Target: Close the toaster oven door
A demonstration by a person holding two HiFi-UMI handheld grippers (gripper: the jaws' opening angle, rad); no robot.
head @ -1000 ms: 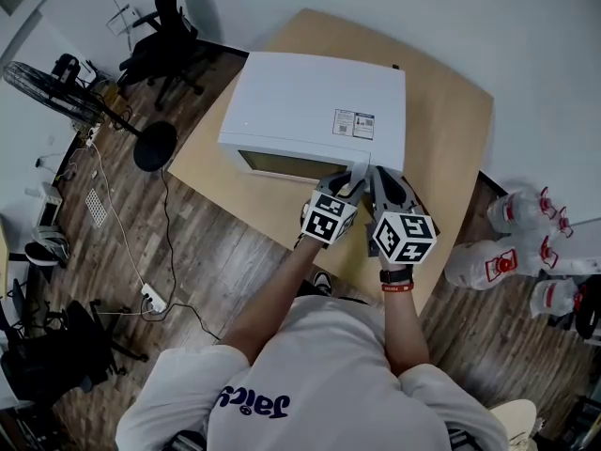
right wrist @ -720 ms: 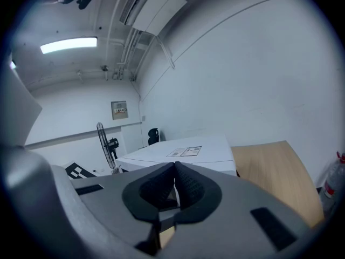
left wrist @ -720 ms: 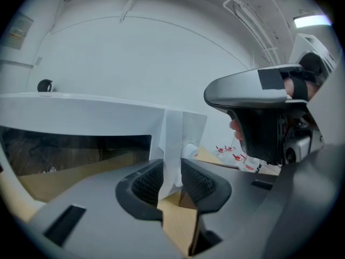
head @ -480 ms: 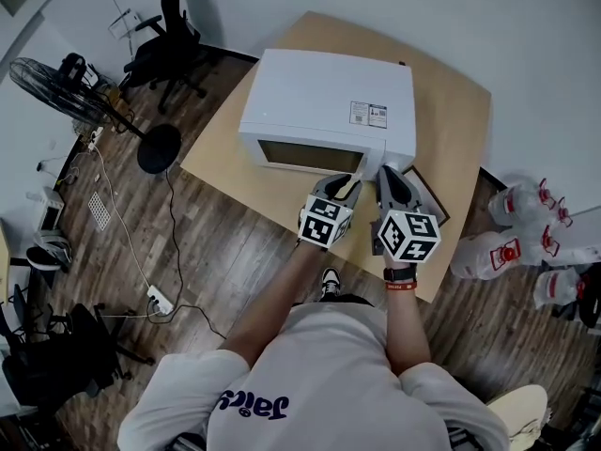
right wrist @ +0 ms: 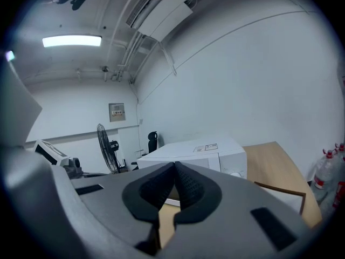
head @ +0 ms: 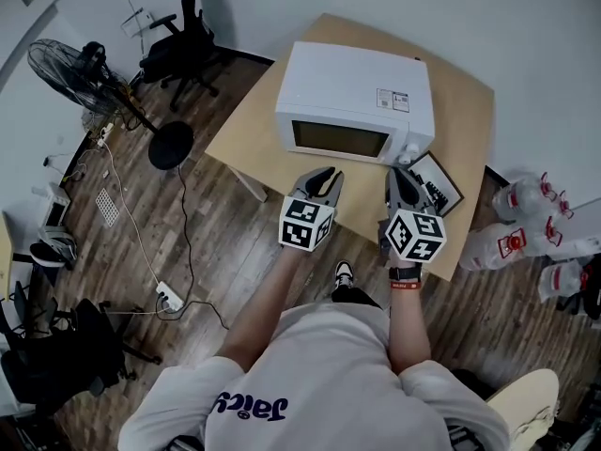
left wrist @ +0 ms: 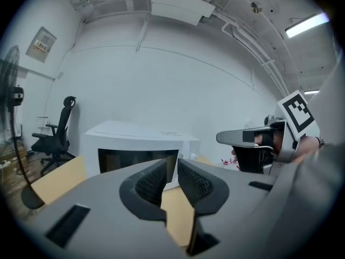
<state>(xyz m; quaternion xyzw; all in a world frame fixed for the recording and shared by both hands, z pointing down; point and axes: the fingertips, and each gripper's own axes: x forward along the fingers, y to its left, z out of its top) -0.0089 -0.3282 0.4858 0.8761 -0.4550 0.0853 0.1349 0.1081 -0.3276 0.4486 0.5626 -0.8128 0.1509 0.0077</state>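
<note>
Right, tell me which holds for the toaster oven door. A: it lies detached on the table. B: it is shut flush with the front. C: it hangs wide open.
B: in the head view the toaster oven has its door flat against the front, the dark window upright.

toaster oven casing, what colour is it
The toaster oven is white; best seen in the head view.
</note>
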